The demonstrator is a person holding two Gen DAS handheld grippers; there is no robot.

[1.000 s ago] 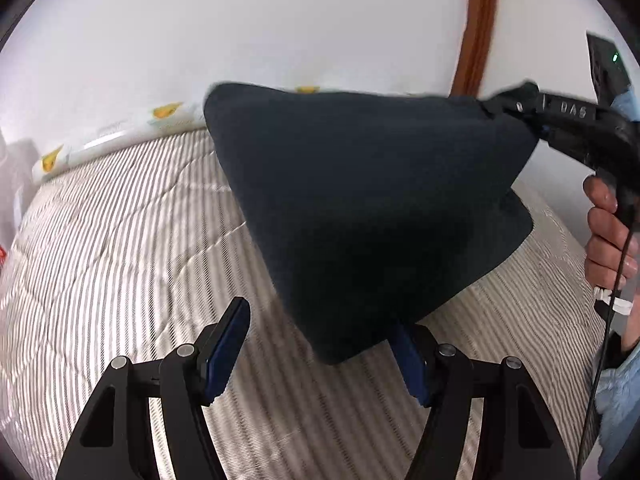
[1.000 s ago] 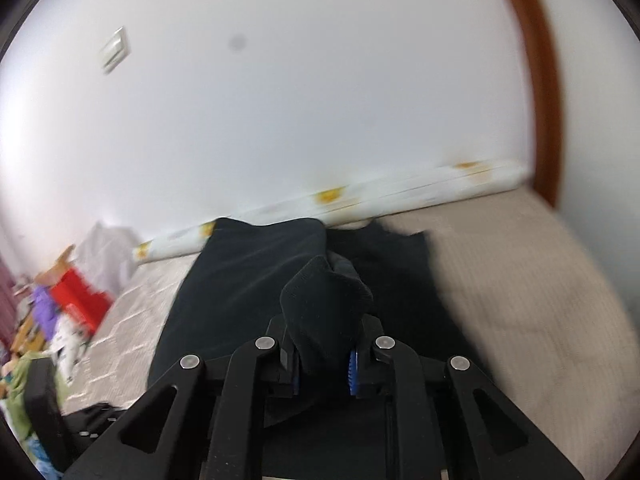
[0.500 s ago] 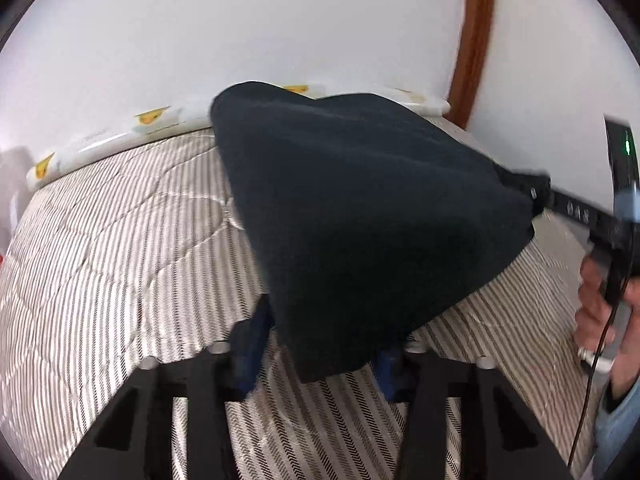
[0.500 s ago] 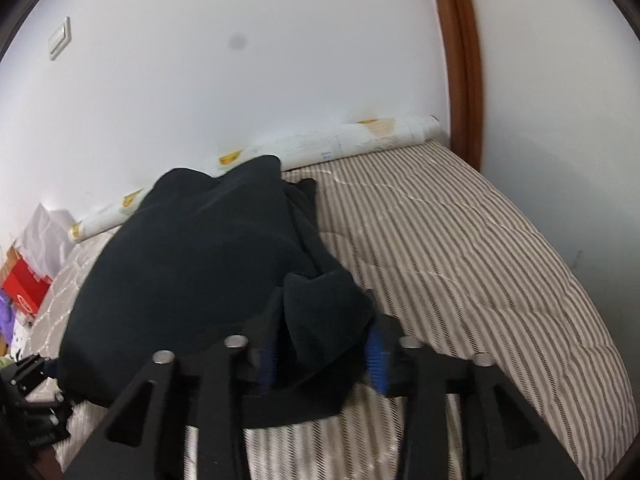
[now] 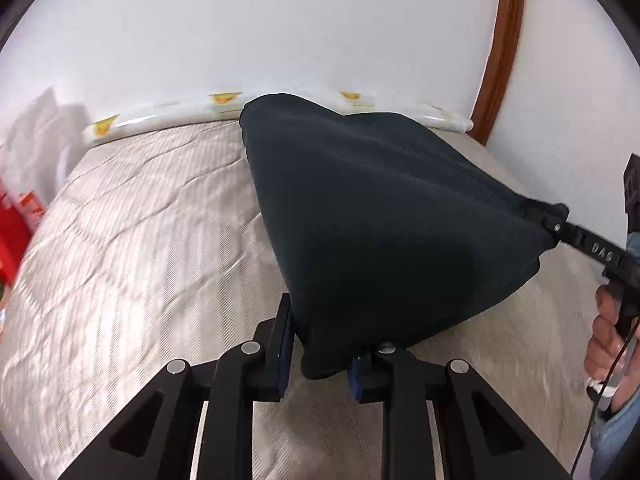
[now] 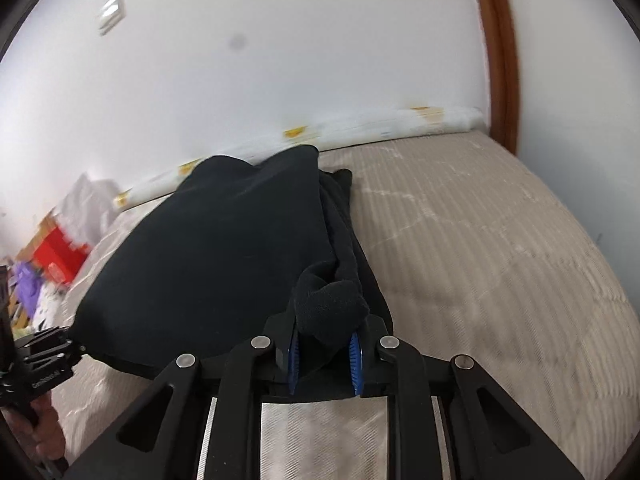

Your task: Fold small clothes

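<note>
Now | left claw, right claw closing, pinching dark garment | bed

Bedroom, striped mattress, white wall

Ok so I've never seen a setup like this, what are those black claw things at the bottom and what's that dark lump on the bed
No robot here: a person holds a two-finger gripper in each hand, with a camera on each looking along its fingers. So one picture is the left gripper's view and the other the right gripper's; each also catches the other gripper at its edge, with the hand holding it. The dark lump is a black garment lying on a striped mattress, with a patterned roll by the wall. Each gripper has a corner of the garment between its blue pads and its jaws are closing on it. Which kind of garment it is, I cannot tell.
</note>
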